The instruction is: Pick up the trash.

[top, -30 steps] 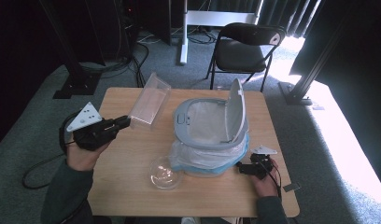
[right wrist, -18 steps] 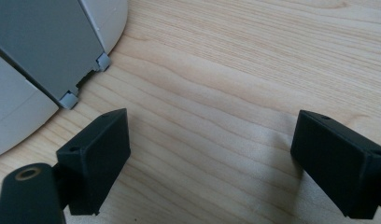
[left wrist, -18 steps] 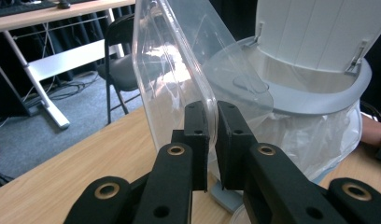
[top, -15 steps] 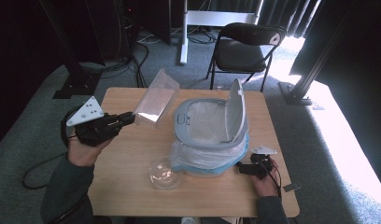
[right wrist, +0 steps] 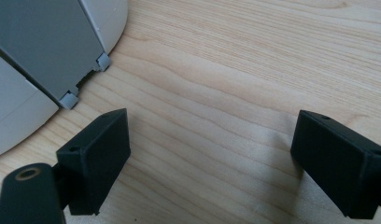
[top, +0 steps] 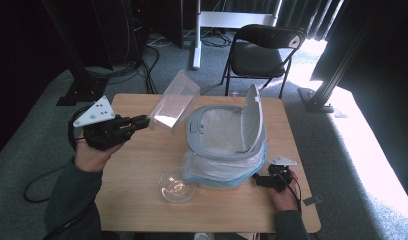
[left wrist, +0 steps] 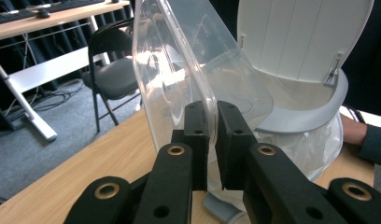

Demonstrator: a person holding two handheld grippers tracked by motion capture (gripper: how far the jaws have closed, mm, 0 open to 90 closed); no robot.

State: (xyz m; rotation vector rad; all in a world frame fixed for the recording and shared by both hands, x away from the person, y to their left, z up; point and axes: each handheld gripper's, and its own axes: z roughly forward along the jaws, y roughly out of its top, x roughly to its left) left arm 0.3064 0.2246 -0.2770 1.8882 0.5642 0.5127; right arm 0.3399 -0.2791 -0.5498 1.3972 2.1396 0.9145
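Left gripper [top: 141, 122] pinches the rim of a clear plastic container [top: 173, 102], jaws pressed together on its edge. Container sticks up and forward from the jaw tips, tilted, off the table [top: 142, 210], just left of the open-lidded bin [top: 227, 140]. Right gripper [top: 262, 181] rests low on the table beside the bin's base, jaws spread wide, nothing between. Glass bowl [top: 176, 186] sits near the front edge.

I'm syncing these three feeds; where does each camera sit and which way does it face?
High view: above the person's side, facing forward and down on the table; forearms and both claws show.
Left gripper view: rides the left claw, facing the clear container it pinches and the bin.
Right gripper view: rides the right claw, facing down at the tabletop.
Shared: container and bin.
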